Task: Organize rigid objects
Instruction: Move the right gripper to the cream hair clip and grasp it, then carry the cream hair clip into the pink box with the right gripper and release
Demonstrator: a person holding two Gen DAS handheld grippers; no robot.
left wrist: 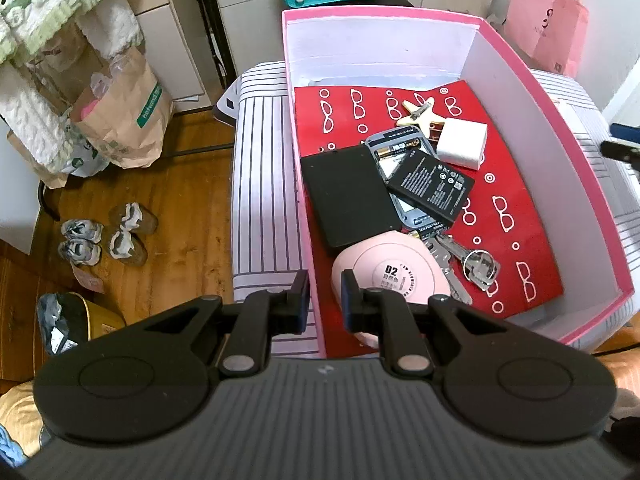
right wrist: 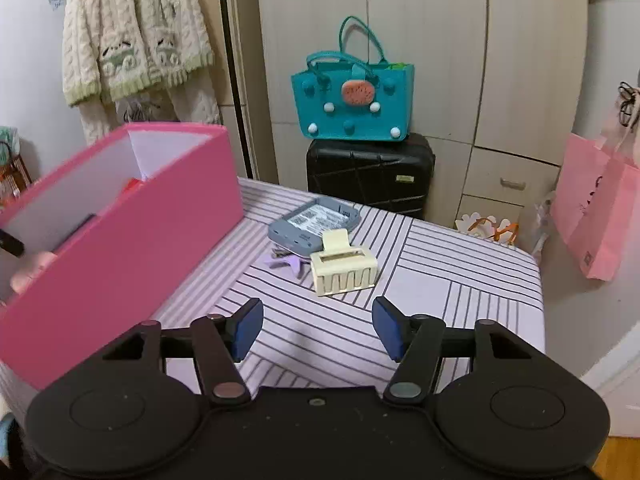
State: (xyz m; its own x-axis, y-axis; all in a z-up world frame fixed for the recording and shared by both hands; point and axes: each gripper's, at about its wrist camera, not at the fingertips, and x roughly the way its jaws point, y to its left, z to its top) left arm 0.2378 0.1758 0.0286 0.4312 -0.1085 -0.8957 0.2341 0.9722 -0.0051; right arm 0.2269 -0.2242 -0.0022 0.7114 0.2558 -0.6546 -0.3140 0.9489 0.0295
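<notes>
Claws by the pink box [left wrist: 520,92]

Left claw [left wrist: 325,298] is a bit open over the box wall, holding nothing. Right claw [right wrist: 318,330] is wide open. Clip [right wrist: 343,266] lies on the bed [right wrist: 460,280].

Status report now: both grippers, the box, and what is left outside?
Left gripper astride pink box wall, gripping nothing. Right gripper open, empty. Hair clip, grey case outside on bed. Path clear.

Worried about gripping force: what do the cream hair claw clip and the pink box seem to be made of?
Cream hair claw clip: apparently hard moulded plastic, matte, with crisp interlocking teeth. Pink box: seemingly paperboard, thin flat walls, pink outside, white inside.
</notes>
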